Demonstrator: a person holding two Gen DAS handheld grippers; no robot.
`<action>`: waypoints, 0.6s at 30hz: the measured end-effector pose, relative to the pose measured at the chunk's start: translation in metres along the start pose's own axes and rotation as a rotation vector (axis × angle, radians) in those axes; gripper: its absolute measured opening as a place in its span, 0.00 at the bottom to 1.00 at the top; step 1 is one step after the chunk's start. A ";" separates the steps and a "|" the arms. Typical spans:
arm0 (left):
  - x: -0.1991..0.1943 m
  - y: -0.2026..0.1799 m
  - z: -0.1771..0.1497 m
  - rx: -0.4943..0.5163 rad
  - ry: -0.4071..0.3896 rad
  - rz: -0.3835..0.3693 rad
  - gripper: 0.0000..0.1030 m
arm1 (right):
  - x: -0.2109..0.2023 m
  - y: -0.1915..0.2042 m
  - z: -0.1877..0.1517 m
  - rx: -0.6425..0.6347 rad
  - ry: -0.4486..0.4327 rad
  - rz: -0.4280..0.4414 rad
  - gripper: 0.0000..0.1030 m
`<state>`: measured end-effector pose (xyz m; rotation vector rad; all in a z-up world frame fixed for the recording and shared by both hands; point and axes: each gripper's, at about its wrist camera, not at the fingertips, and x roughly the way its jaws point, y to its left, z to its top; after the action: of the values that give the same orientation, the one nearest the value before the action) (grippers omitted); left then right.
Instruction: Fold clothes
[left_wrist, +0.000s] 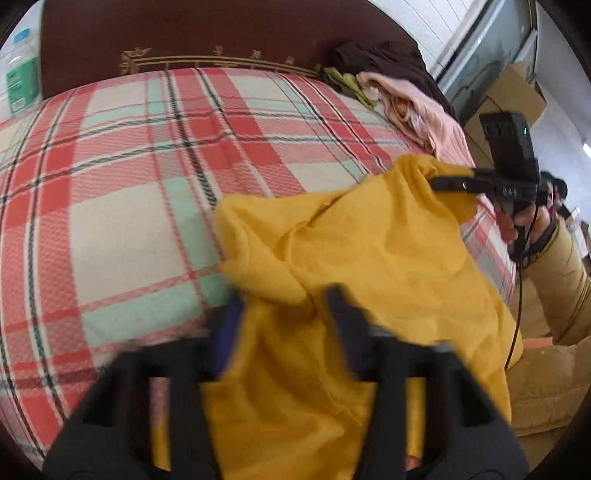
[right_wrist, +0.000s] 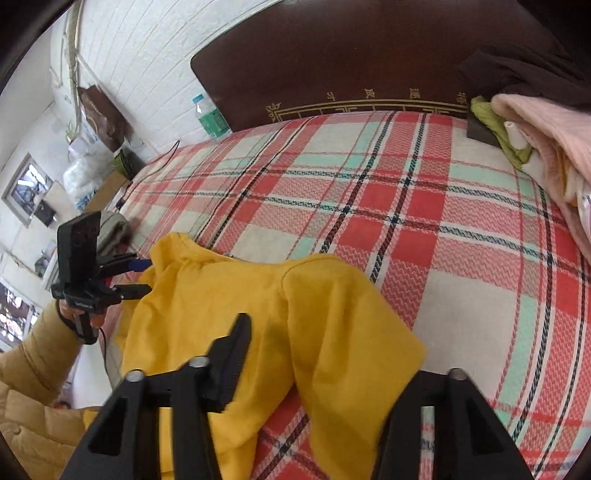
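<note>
Yellow garment (left_wrist: 351, 258): lies crumpled at the plaid bed's (right_wrist: 424, 206) near edge.
Left gripper (left_wrist: 284, 306): fingers apart, cloth between.
Right gripper (right_wrist: 332, 354): wide; one finger hidden under cloth.

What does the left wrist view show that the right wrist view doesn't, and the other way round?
Only the left wrist view shows the right gripper from outside, at an edge of the yellow shirt, plus cardboard boxes. Only the right wrist view shows the left gripper from outside, at the shirt's edge, a hanging brown bag and a framed picture. Both show the plaid blanket, headboard, water bottle and pink garment.
</note>
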<state>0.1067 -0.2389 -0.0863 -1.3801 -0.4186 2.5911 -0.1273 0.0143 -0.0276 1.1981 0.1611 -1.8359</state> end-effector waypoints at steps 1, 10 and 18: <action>0.001 -0.003 0.002 0.012 0.008 0.019 0.18 | -0.002 0.003 0.002 -0.013 -0.009 -0.009 0.10; -0.079 -0.003 0.071 -0.004 -0.239 0.201 0.05 | -0.064 0.023 0.066 -0.112 -0.277 -0.104 0.07; -0.071 0.029 0.124 -0.066 -0.305 0.427 0.05 | -0.027 -0.028 0.128 -0.047 -0.295 -0.231 0.07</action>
<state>0.0427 -0.3065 0.0257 -1.2008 -0.2740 3.1821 -0.2300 -0.0218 0.0510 0.8922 0.1796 -2.1757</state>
